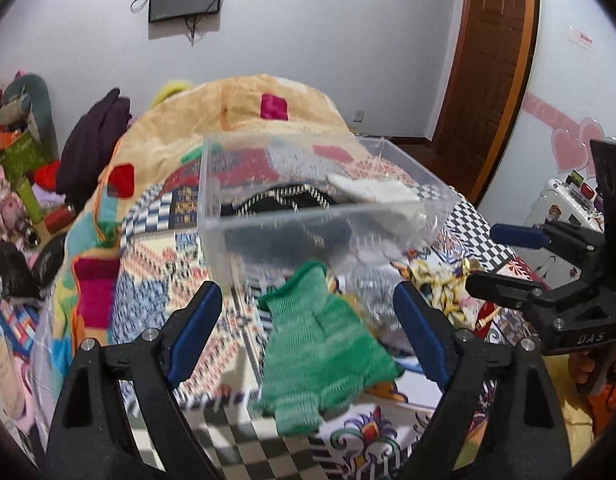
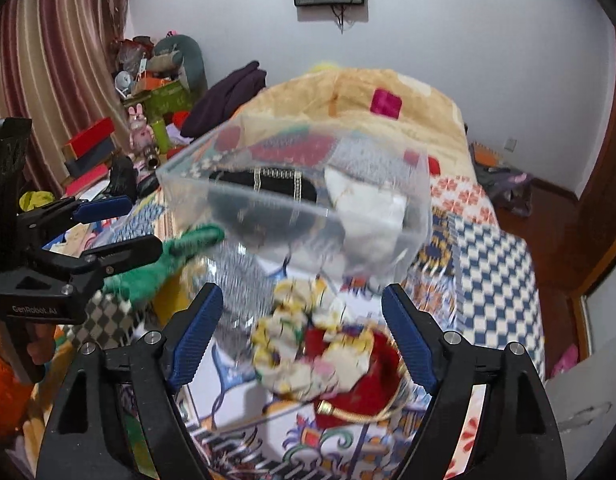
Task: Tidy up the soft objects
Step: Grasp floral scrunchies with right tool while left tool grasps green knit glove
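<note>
Two open grippers over a patterned bed, soft things below a clear box.

The left gripper (image 1: pixel 308 332) gapes wide, with a green glove (image 1: pixel 320 348) lying loose on the bedspread (image 1: pixel 155 280) between its fingers. The right gripper (image 2: pixel 303 336) is spread wide too, above a floral cloth (image 2: pixel 308 344) and holding nothing. The clear box (image 1: pixel 308 200) beyond holds a black item (image 1: pixel 283 200) and a white cloth (image 1: pixel 376 192).

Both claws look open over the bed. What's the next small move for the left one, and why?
Probably lower the left claw onto the green glove and close. The glove lies between its open fingers on the patterned bedspread, not yet gripped, and the clear bin just beyond already holds a black item and a white cloth.
</note>
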A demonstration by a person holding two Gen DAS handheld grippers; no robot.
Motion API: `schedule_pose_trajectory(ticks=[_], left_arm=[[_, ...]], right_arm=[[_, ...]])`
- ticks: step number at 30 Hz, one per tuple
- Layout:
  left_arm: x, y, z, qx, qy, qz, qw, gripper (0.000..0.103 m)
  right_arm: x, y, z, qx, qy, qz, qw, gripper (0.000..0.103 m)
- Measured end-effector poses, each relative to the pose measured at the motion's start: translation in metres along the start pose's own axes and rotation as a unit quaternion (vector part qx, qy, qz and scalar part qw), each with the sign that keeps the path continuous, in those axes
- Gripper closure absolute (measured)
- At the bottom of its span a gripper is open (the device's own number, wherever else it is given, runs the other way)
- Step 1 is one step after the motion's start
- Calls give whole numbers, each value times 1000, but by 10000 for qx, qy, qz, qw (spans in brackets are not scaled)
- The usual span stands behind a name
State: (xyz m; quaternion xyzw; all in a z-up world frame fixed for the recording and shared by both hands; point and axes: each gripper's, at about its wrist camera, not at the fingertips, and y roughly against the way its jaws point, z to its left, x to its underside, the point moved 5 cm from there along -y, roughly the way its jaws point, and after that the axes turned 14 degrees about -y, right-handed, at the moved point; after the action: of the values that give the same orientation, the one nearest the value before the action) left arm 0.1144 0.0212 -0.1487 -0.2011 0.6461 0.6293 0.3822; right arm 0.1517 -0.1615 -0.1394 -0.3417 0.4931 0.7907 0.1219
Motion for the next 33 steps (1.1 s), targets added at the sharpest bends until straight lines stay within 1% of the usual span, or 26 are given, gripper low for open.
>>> schedule_pose_trajectory(ticks=[5, 6, 7, 8, 9, 10, 12, 13, 14, 15, 16, 17, 18, 19, 20, 21, 23, 24, 26, 27, 33], left_arm=[[19, -2, -3, 94, 155, 89, 9998, 15], [21, -4, -5, 120, 168, 106, 9997, 16], [22, -4, -6, 138, 175, 110, 9997, 19], [22, -6, -7, 167, 185, 116, 9996, 22], [22, -6, -7, 190, 185, 124, 9996, 27], [23, -7, -8, 230, 193, 133, 9995, 31], [24, -8, -7, 270, 216, 136, 9993, 36], [24, -8, -7, 274, 229, 132, 9993, 38], [25, -8, -6, 298, 243, 125, 9992, 39], [26, -8, -6, 350, 260, 120, 9990, 44], [26, -8, -5, 381, 271, 123, 9988, 48], [27, -8, -5, 409, 285, 125, 9987, 50], [27, -7, -5, 430, 295, 116, 9986, 55], [27, -6, -5, 445, 295, 112, 9985, 60], [27, -5, -5, 461, 291, 103, 9985, 63], [27, -4, -5, 479, 286, 85, 9984, 68], [27, -1, -5, 463, 281, 43, 9985, 73], [26, 1, -5, 449, 275, 12, 9986, 78], [24, 5, -4, 427, 273, -37, 9987, 89], [24, 6, -3, 418, 268, -54, 9988, 100], [16, 20, 2, 319, 256, -247, 9989, 101]], right_arm=[[21, -9, -2, -83, -144, 306, 9994, 24], [25, -12, -2, -107, -148, 398, 9990, 25], [27, -15, -2, -118, -147, 445, 9988, 28], [29, -15, -1, -119, -137, 482, 9987, 35], [30, -16, 0, -124, -115, 525, 9985, 42], [31, -17, 0, -142, -103, 552, 9983, 45], [31, -18, 2, -161, -85, 586, 9981, 56], [31, -18, 3, -163, -63, 611, 9980, 59], [32, -19, 3, -167, -46, 637, 9978, 65], [34, -20, 4, -168, -35, 671, 9976, 72], [35, -21, 5, -180, -15, 707, 9973, 76], [36, -22, 5, -189, 2, 731, 9971, 83], [37, -22, 6, -182, 21, 738, 9971, 87], [37, -21, 6, -175, 36, 721, 9972, 88], [37, -21, 8, -177, 43, 700, 9974, 90], [36, -18, 9, -212, 44, 660, 9976, 91], [35, -15, 9, -229, 32, 573, 9981, 93], [34, -13, 9, -234, 22, 532, 9983, 93], [31, -9, 8, -261, -2, 463, 9986, 94], [29, -5, 8, -281, -18, 402, 9988, 94], [14, 15, 7, -312, -40, 25, 9995, 95]])
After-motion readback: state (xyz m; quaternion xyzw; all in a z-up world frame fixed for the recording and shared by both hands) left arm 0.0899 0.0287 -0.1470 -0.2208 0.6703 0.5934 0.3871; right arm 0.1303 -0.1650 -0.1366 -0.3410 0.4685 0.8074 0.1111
